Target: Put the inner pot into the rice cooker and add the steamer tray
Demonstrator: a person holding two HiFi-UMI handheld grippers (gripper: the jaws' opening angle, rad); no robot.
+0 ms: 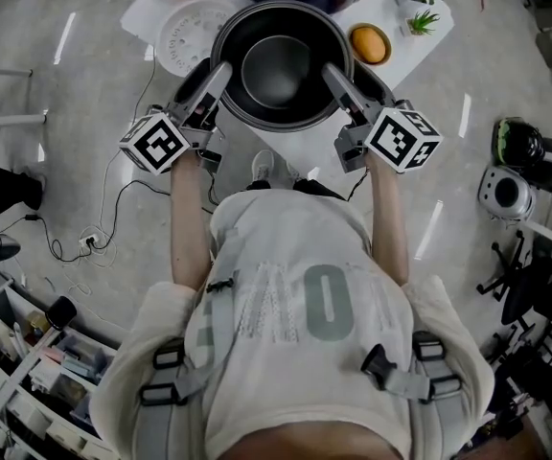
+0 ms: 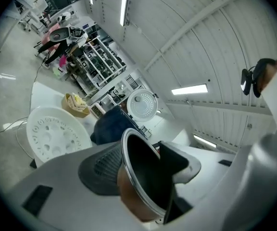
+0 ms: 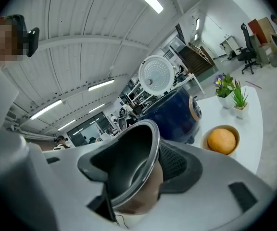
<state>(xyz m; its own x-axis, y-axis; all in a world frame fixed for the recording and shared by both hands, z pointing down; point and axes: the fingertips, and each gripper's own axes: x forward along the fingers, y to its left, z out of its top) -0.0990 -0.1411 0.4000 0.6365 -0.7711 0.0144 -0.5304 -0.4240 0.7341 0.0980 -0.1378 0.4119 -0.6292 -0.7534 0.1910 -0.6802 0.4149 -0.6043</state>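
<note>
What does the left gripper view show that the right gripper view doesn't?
Only the left gripper view shows the white steamer tray and a basket. Only the right gripper view shows the orange and two potted plants. Both show the open blue rice cooker and the inner pot, its rim clamped in that view's tongs: left tongs, right tongs.

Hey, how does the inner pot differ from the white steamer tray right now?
The inner pot is dark and deep; the steamer tray is white and shallow. The inner pot has a solid wall, while the steamer tray is full of holes. The left claw and right claw grip the inner pot's rim; the steamer tray lies untouched on the table. Both are round.
</note>
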